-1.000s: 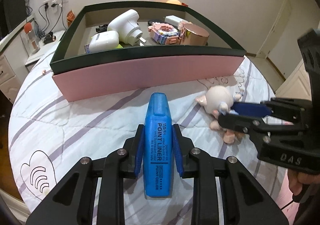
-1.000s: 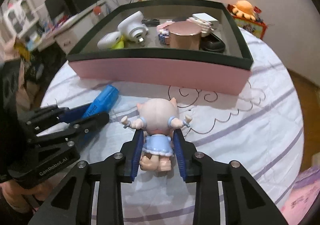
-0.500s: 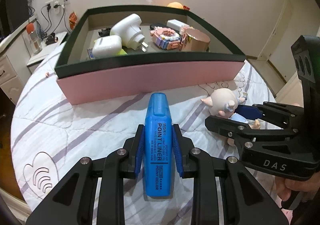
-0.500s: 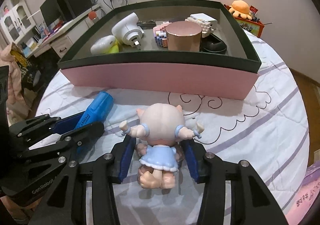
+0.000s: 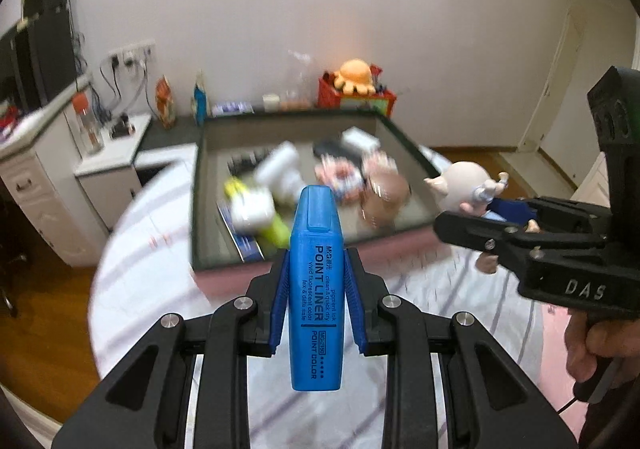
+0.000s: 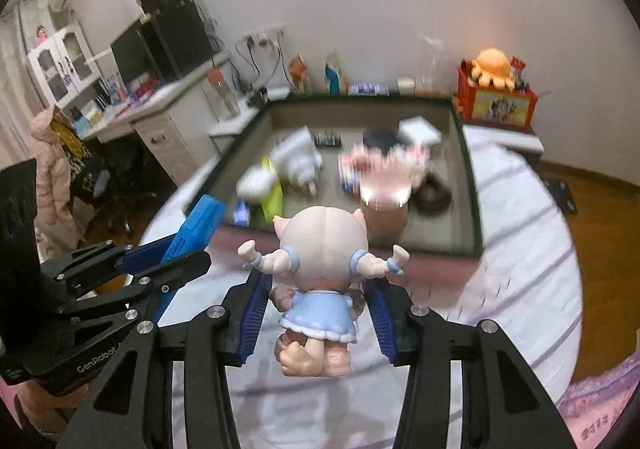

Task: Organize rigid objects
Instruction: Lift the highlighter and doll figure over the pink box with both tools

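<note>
My left gripper (image 5: 316, 281) is shut on a blue Point Liner highlighter (image 5: 316, 289) and holds it in the air before the pink, green-rimmed box (image 5: 304, 269). My right gripper (image 6: 316, 305) is shut on a small pig figurine in a blue dress (image 6: 320, 273), also lifted off the bed. The right gripper with the figurine (image 5: 468, 189) shows at the right of the left wrist view. The left gripper with the highlighter (image 6: 200, 225) shows at the left of the right wrist view. The box (image 6: 472, 217) holds several items, blurred by motion.
Inside the box lie a white camera (image 6: 298, 157), a rose-gold can (image 6: 386, 205), a black round item (image 6: 434, 197) and a white block (image 6: 418, 129). A white cabinet (image 5: 44, 185) stands left of the striped bed (image 6: 520, 269). An orange plush (image 6: 494, 67) sits on a red box behind.
Both grippers have lifted upward with their objects, off the bed; the view now looks down into the box from higher up. Both grips are unchanged.
</note>
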Tool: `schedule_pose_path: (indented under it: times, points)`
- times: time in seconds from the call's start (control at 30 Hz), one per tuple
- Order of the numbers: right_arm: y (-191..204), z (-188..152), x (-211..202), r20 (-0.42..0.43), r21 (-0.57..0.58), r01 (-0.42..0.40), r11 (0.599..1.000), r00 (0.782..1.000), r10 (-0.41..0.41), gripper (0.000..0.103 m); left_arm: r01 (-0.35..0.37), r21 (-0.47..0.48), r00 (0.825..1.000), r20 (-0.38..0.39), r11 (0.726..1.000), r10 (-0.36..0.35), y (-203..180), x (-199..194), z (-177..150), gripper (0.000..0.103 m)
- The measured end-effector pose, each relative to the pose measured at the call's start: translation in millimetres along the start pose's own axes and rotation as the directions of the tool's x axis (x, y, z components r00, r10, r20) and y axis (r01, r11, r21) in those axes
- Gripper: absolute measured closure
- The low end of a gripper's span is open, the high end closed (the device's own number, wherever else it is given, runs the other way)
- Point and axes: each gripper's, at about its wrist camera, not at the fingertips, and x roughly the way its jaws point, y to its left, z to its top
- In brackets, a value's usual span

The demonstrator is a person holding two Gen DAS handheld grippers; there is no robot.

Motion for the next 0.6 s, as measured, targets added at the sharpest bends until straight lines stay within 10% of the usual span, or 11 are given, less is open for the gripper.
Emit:
schedule_pose_path:
  times: [0.6]
  points:
    - [-27.2,95.9,73.9,-0.034,-0.020,0.038,0.999,0.999,-0.038,0.055,-0.027,-0.028,0.999,-0.042,0.999,0.026,31.1,94.8,93.8,0.076]
